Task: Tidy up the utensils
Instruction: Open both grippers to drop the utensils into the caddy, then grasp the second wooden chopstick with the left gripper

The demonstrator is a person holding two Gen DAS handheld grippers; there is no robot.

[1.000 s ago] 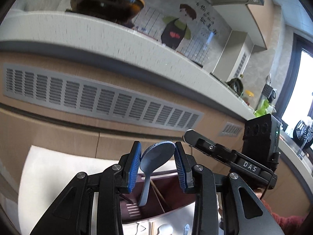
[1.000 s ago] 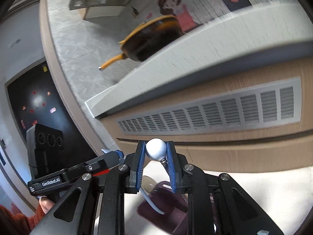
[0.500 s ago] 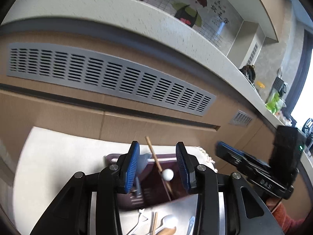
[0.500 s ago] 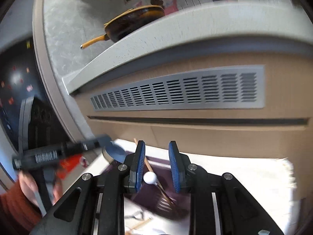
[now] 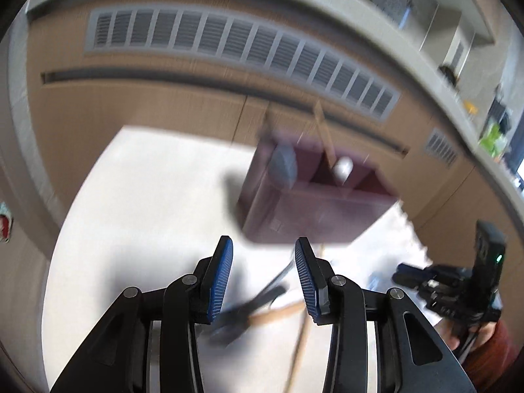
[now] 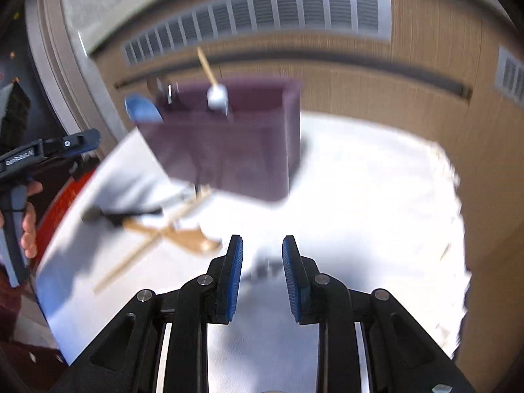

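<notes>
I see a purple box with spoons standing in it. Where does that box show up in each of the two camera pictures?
Left wrist view: the purple box sits right of centre, above and beyond the open left gripper.
Right wrist view: the purple box sits left of centre, above the open right gripper.
Shared landmark: the blue spoon standing at the box's left end, and the long grey vent behind.
</notes>
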